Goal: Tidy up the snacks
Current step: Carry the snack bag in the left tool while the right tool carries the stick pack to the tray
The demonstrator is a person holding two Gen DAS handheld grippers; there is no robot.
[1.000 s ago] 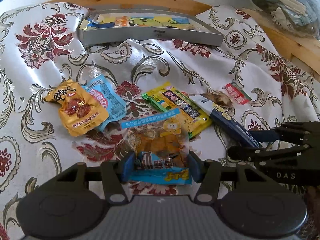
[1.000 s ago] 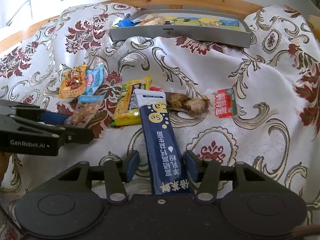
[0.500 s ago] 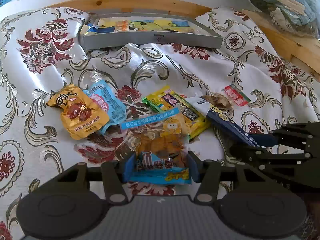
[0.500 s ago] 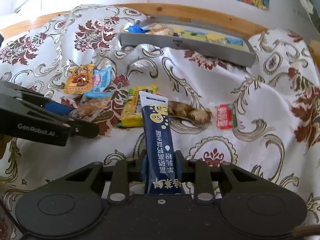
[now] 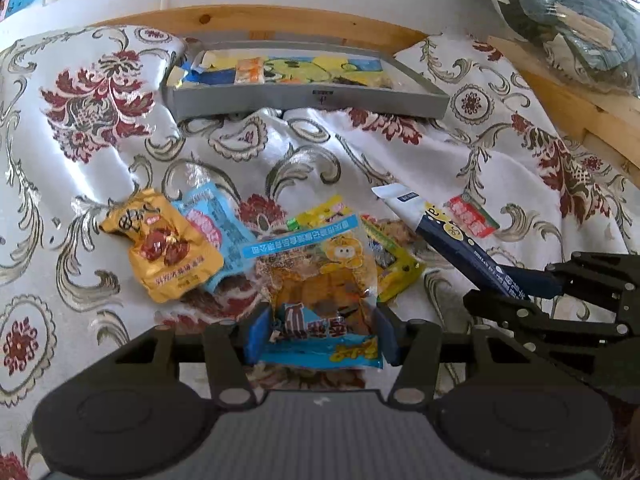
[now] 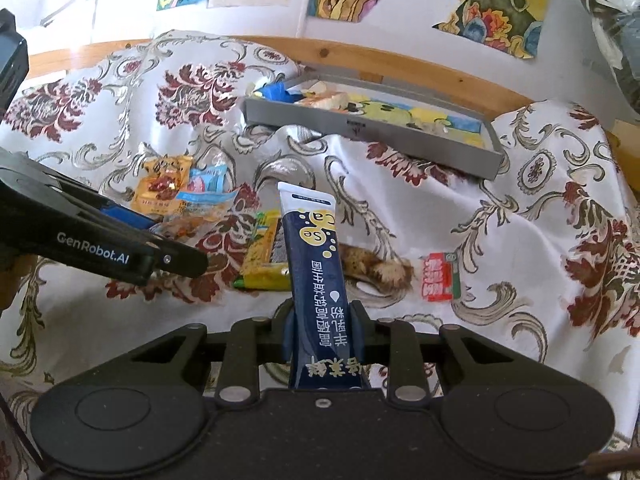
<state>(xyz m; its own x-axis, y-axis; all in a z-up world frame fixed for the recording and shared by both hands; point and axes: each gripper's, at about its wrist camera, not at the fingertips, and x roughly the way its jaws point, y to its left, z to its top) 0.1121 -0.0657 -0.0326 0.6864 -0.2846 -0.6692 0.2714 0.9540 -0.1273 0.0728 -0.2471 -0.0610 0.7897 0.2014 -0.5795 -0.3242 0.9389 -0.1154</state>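
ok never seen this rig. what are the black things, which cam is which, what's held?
No robot arm here: a person carries two hand-held grippers, each with a fisheye camera looking out along its jaws. The black frame at the bottom of each picture is that camera's own gripper. In the left wrist view the left gripper is shut on a clear snack bag; the right gripper enters from the right side. In the right wrist view the right gripper is shut on a navy sachet. More snack packs lie on the floral cloth, among them a gold pack and a red pack. Behind them sits a grey tray holding a few packs.
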